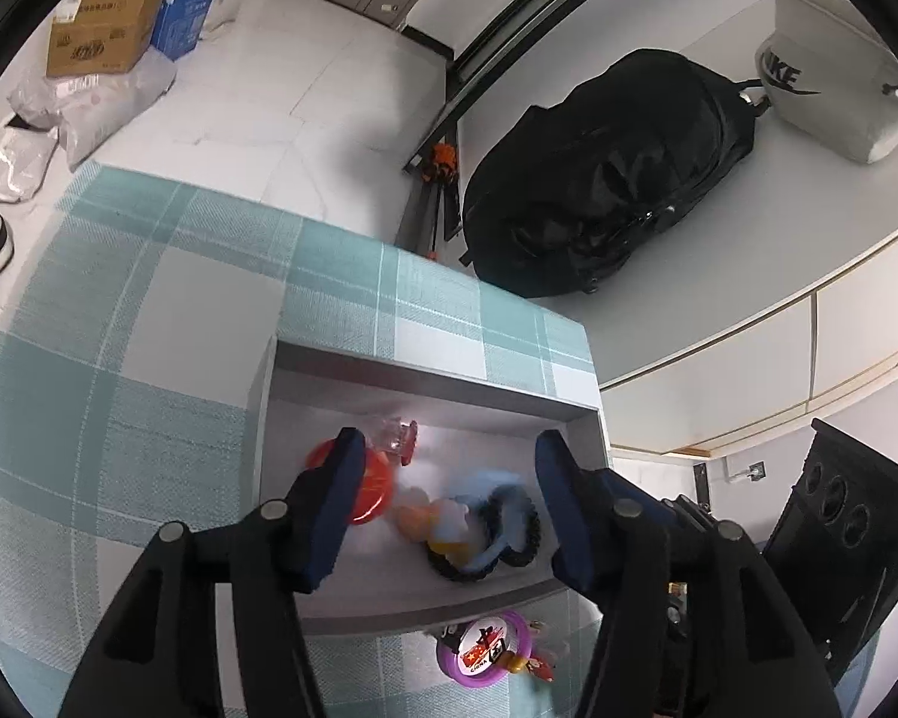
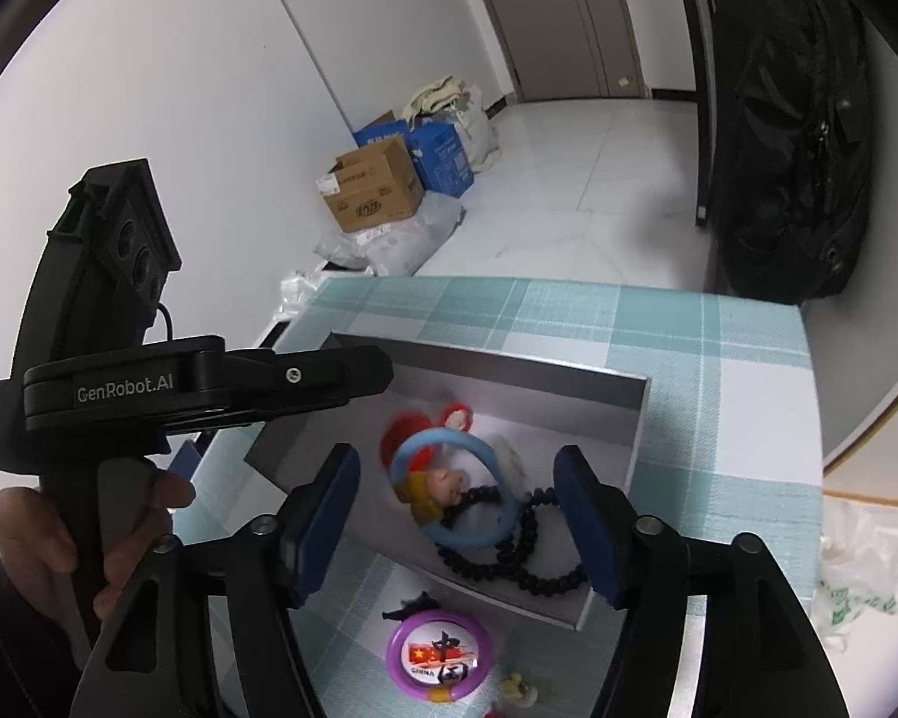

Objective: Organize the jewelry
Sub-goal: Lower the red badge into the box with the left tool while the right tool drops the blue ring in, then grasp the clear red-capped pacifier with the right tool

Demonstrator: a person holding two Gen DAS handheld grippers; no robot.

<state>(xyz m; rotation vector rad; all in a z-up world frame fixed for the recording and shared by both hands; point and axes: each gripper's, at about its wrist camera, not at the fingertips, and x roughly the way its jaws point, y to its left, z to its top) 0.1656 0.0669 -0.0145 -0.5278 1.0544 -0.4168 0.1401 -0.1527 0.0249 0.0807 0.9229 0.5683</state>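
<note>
An open grey box (image 1: pixel 425 374) (image 2: pixel 509 383) stands on the teal checked tablecloth (image 1: pixel 149 359). Inside it lie a red ring (image 1: pixel 374 487) (image 2: pixel 398 428), a small doll figure (image 2: pixel 434 490), a black bead bracelet (image 2: pixel 509 565) (image 1: pixel 524 538) and a light blue bangle (image 2: pixel 425 438), which is blurred in the left wrist view (image 1: pixel 491 514). A purple ring with a flag badge (image 1: pixel 485 649) (image 2: pixel 440 652) rests on the cloth in front of the box. My left gripper (image 1: pixel 449 478) hangs open over the box, pads touching nothing. My right gripper (image 2: pixel 455 502) is open too, above the bangle and beads.
A hand (image 2: pixel 42 544) holds the left gripper's black body (image 2: pixel 149 383) at the box's left side. A black backpack (image 1: pixel 604 179) and a grey bag (image 1: pixel 832 78) lie on a ledge beyond the table. Cardboard boxes (image 2: pixel 371 191) sit on the floor. A plastic bag (image 2: pixel 856 586) lies at the right.
</note>
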